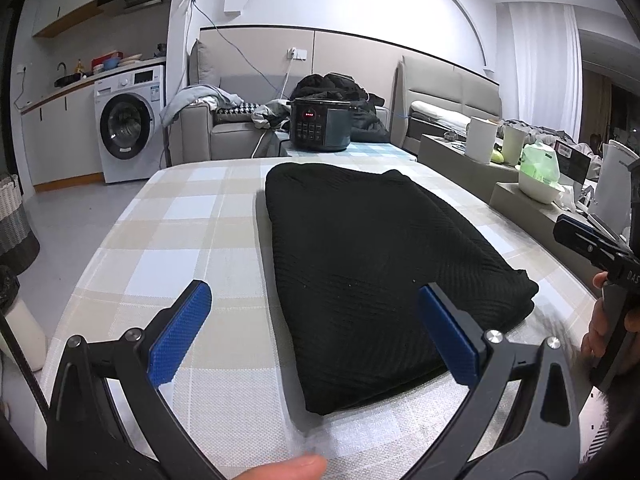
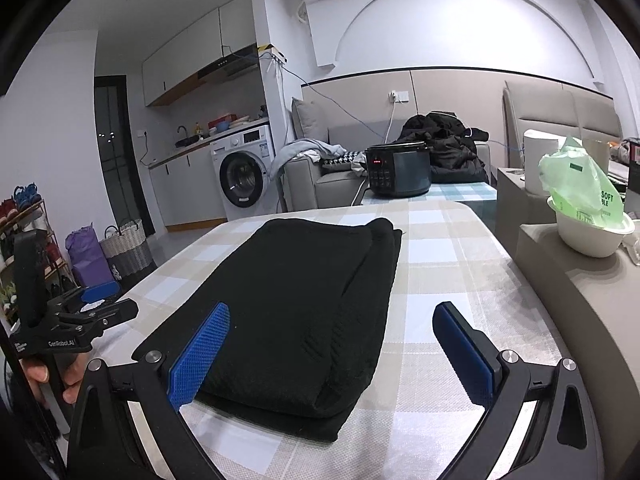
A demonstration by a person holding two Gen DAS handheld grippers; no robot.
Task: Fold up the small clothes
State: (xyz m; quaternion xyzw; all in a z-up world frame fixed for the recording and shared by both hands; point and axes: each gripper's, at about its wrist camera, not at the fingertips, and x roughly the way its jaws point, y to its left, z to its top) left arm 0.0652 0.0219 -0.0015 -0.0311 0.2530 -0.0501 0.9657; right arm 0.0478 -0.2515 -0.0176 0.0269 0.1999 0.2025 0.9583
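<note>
A black knitted garment (image 1: 372,268) lies folded into a long rectangle on the checked tablecloth (image 1: 168,216). My left gripper (image 1: 316,300) hovers open over its near left edge, blue pads wide apart and holding nothing. In the right wrist view the same garment (image 2: 304,304) stretches away from me, with a folded flap along its right side. My right gripper (image 2: 332,324) stands open above its near right corner, empty. The right gripper's body (image 1: 600,248) shows at the right edge of the left wrist view, and the left gripper's body (image 2: 76,320) at the left edge of the right one.
A dark electric cooker (image 1: 320,124) sits at the table's far end. A white bowl with a green plastic bag (image 2: 588,216) and white cups (image 1: 482,138) stand on a grey ledge to the right. Sofa, washing machine (image 1: 128,120) and baskets (image 2: 124,248) lie beyond.
</note>
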